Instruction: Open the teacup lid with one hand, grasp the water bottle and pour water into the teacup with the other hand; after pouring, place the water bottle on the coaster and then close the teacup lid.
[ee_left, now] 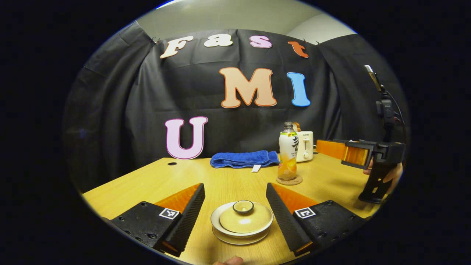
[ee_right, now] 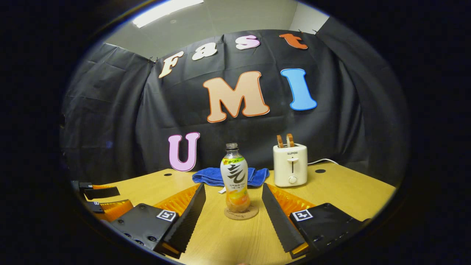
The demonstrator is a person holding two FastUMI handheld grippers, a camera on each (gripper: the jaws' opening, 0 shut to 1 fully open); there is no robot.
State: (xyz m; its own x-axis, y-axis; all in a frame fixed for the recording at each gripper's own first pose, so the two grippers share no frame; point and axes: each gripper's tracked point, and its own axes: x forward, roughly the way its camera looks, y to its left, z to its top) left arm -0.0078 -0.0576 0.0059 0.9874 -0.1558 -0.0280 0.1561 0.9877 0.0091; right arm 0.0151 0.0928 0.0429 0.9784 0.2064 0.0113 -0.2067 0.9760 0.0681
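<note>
Spread wide, the left gripper (ee_left: 235, 209) is set about the lidded teacup (ee_left: 241, 221); the lid could be clipped askew; the right gripper (ee_right: 232, 213), equally wide, could topple the water bottle (ee_right: 235, 180) ahead between its fingers.

1. The right gripper (ee_right: 232, 215) sits at the bottom of the frame with its fingers spread wide apart, touching nothing.
2. The water bottle (ee_right: 234, 177) stands upright on a round coaster (ee_right: 241, 214) at lower centre, between the fingers and a little beyond their tips.
3. A folded blue towel (ee_right: 213, 176) lies behind the bottle.
4. A white toaster (ee_right: 290, 165) stands right of centre, two slices poking up from its slots.
5. The left gripper (ee_right: 101, 198) shows at the lower left edge over the wooden table (ee_right: 346, 191), its fingers parted.
</note>
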